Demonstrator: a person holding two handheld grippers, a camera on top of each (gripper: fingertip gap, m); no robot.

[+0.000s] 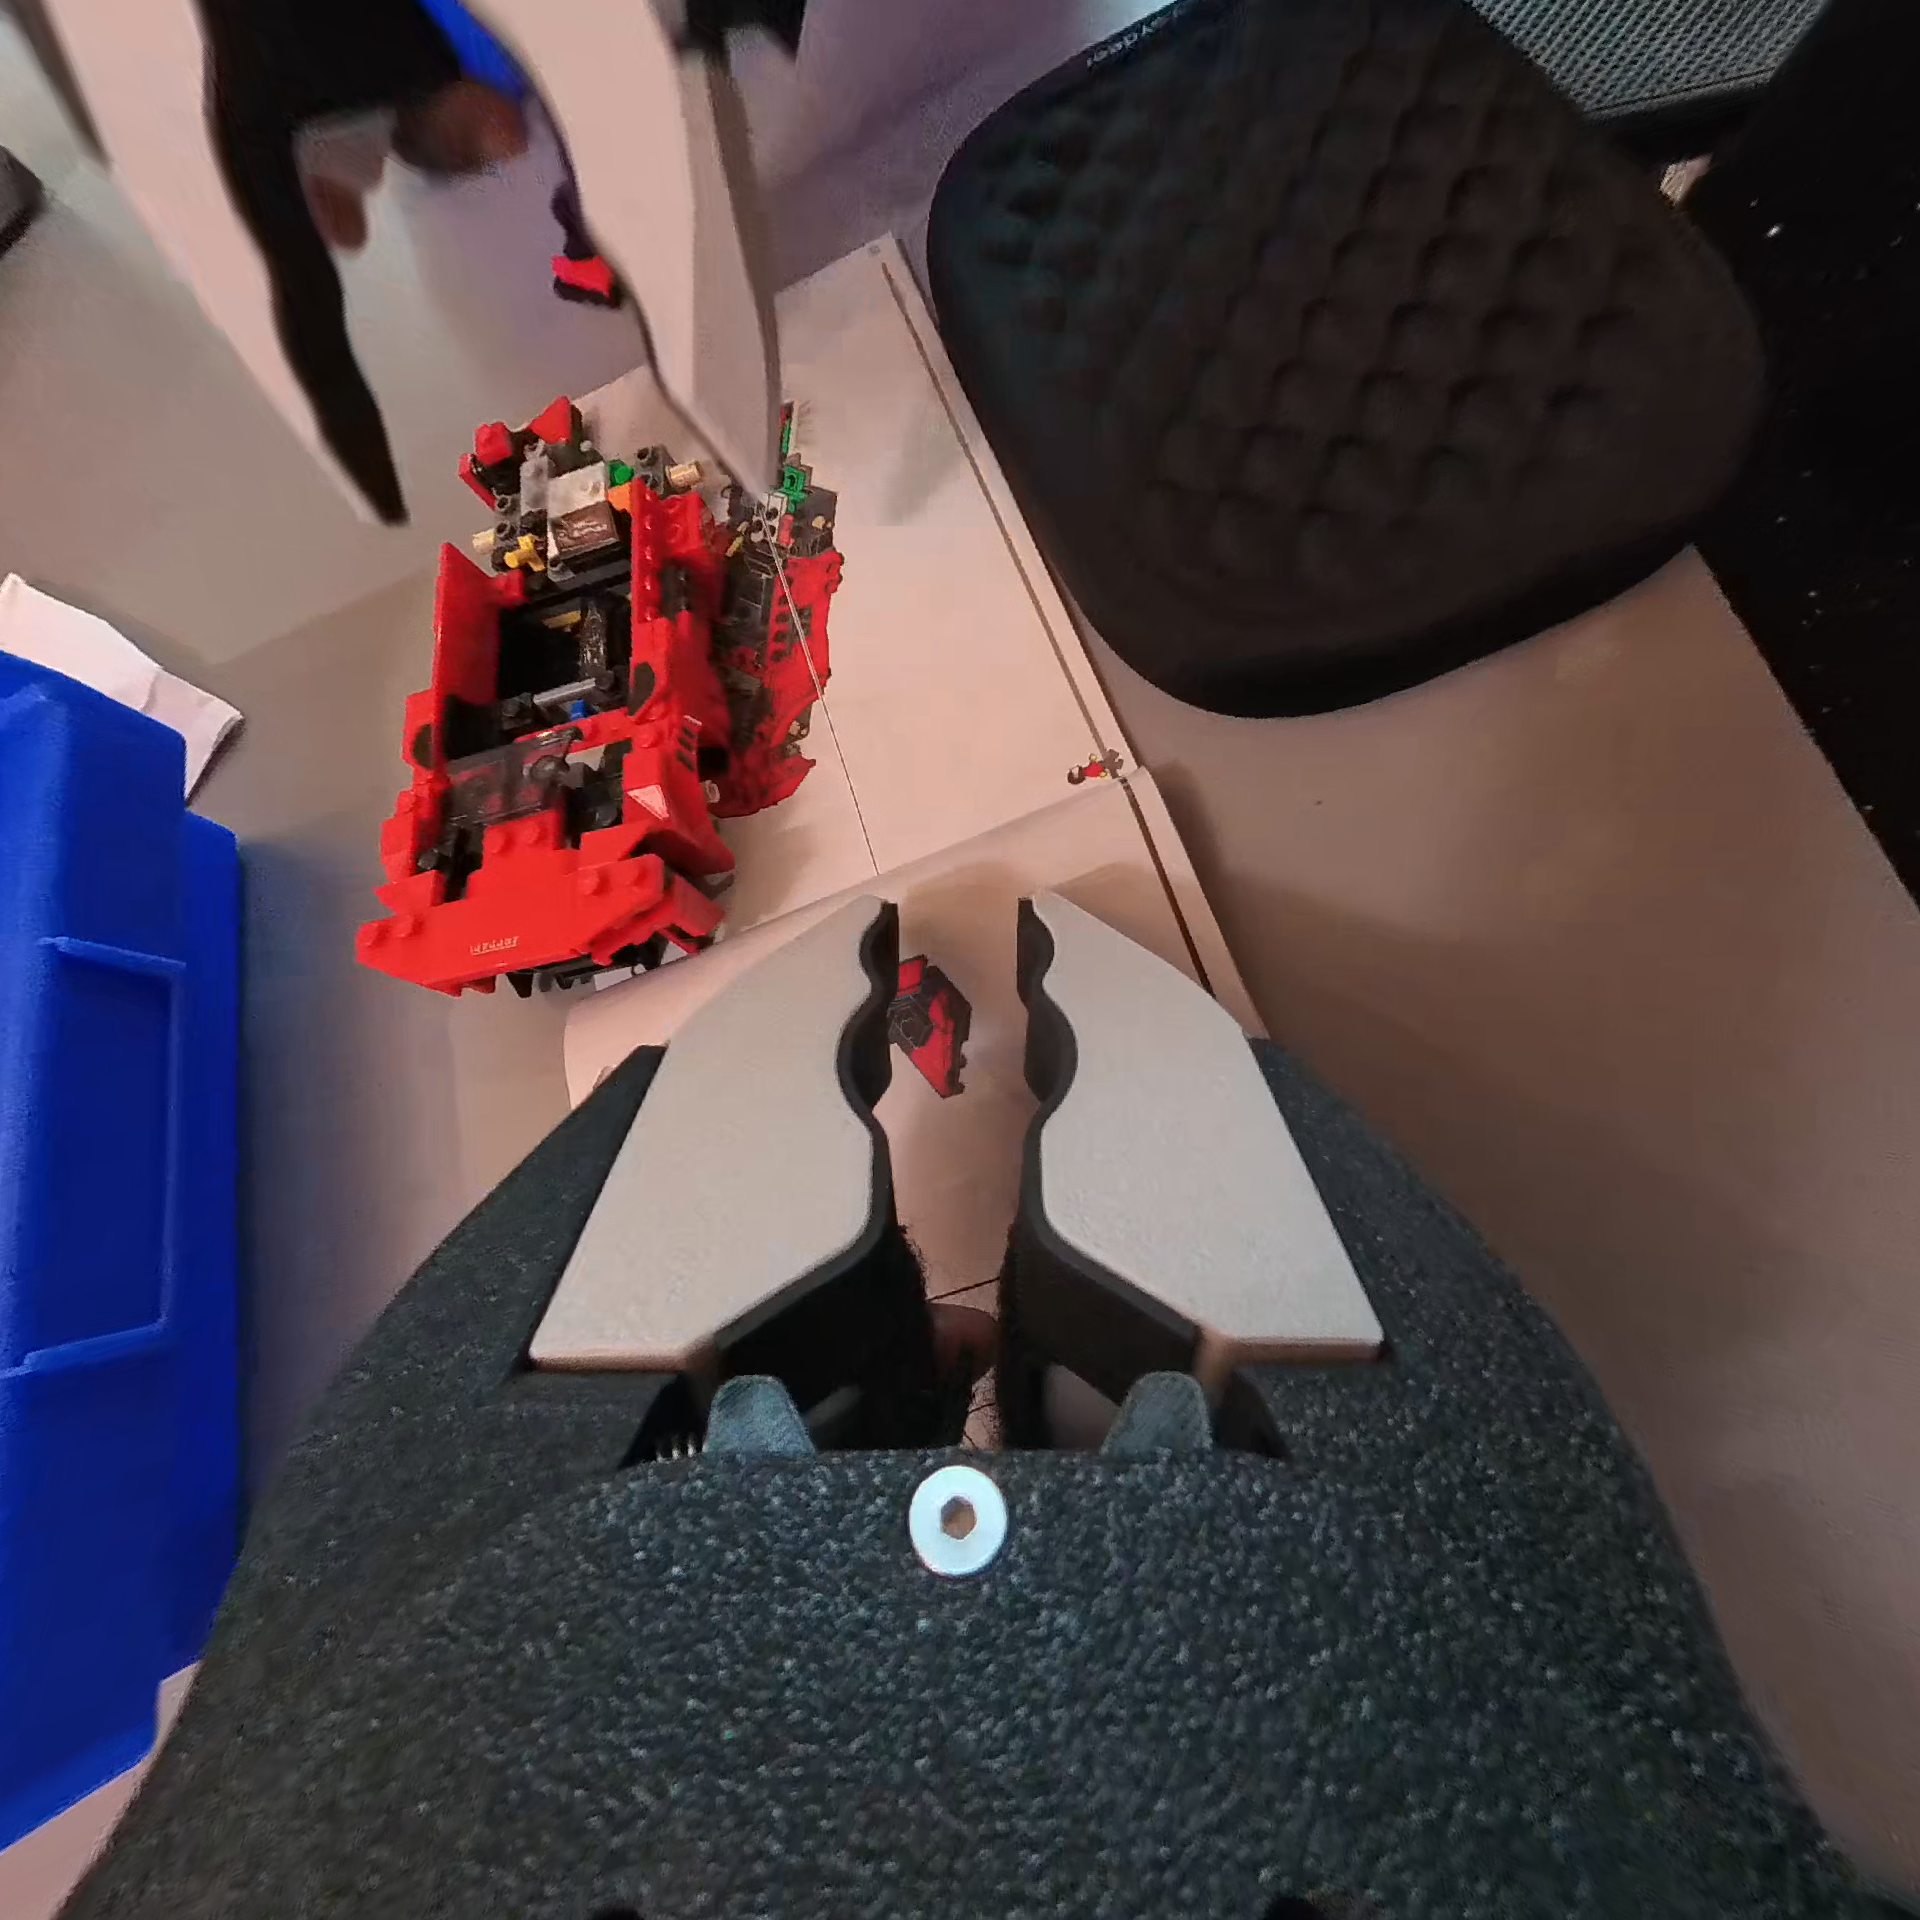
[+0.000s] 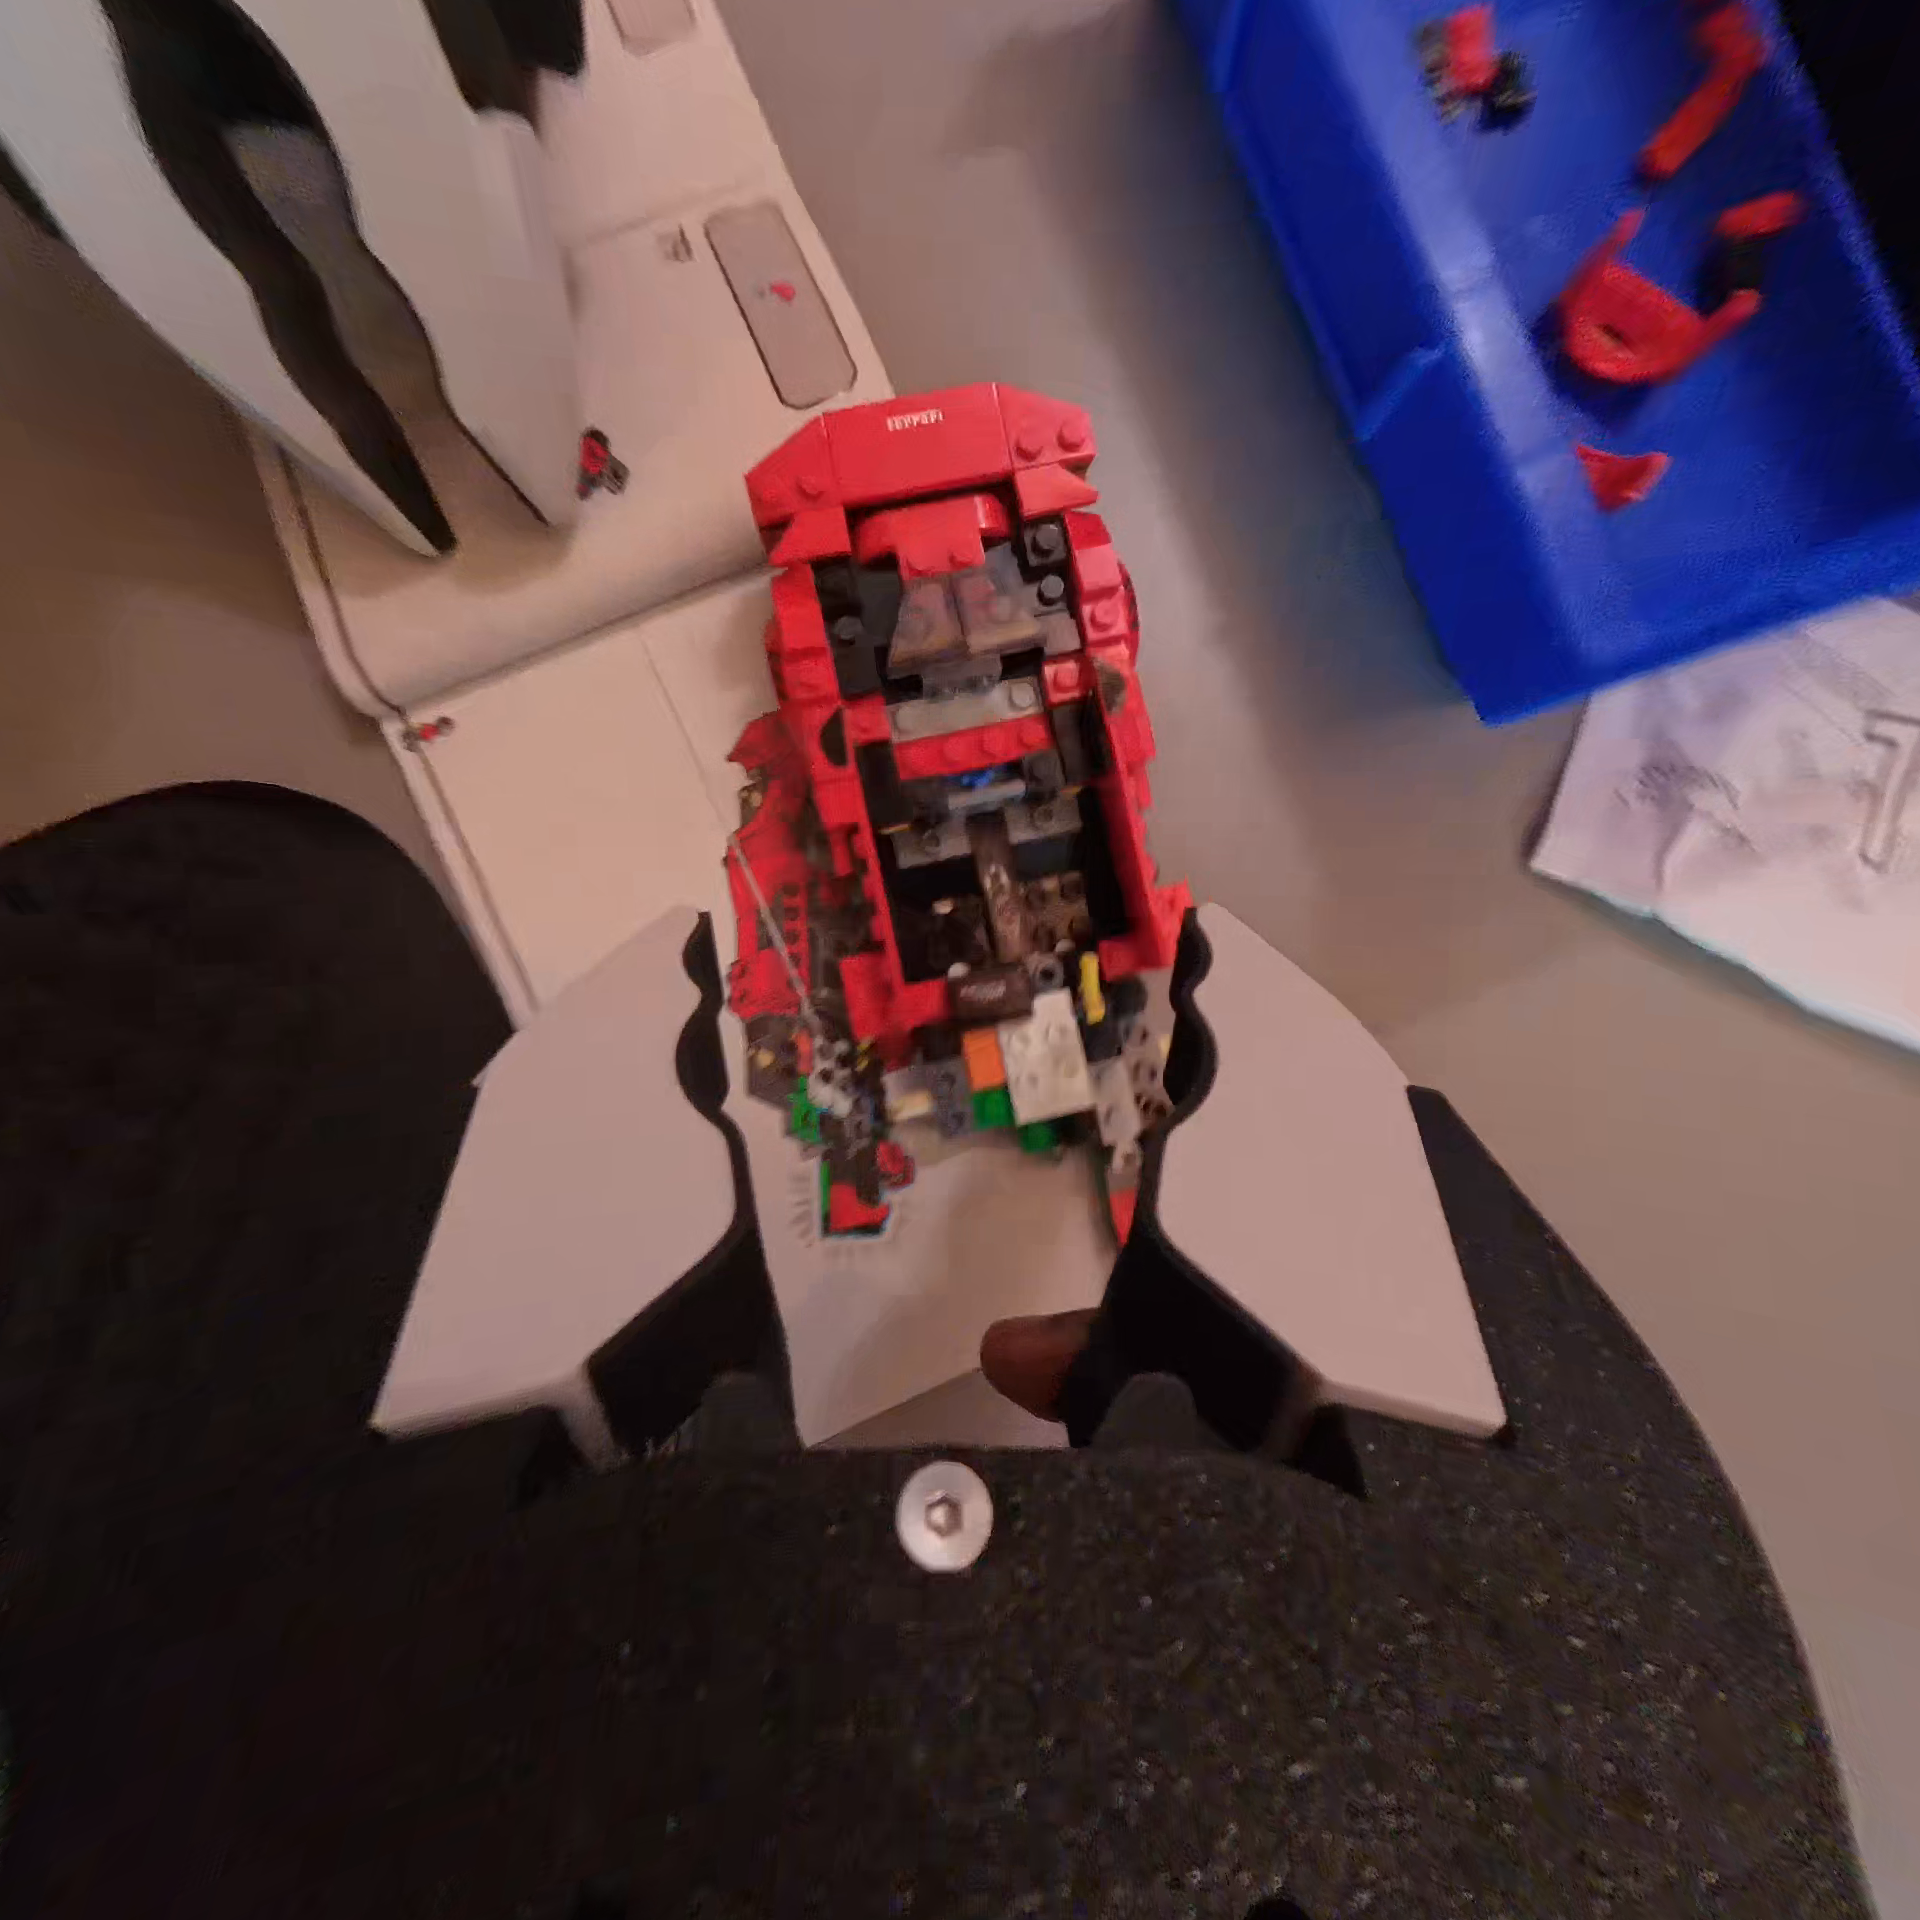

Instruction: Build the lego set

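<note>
Looks like a pause btwn pieces: red lego car (image 2: 956, 748) sits half-built on the open instruction booklet (image 2: 582, 810), roof off w/ black interior showing. Right gripper (image 2: 940, 997) hovers over its rear, jaws spread, empty; left gripper (image 1: 956, 935), slightly parted, holds nothing. Next prob needs a red part from the blue bin (image 2: 1538, 540).

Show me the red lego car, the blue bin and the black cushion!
red lego car (image 2: 940, 665): right wrist view, on its middle.
blue bin (image 2: 1538, 540): right wrist view, near wall.
black cushion (image 1: 1340, 343): left wrist view, bumpy top.
</note>
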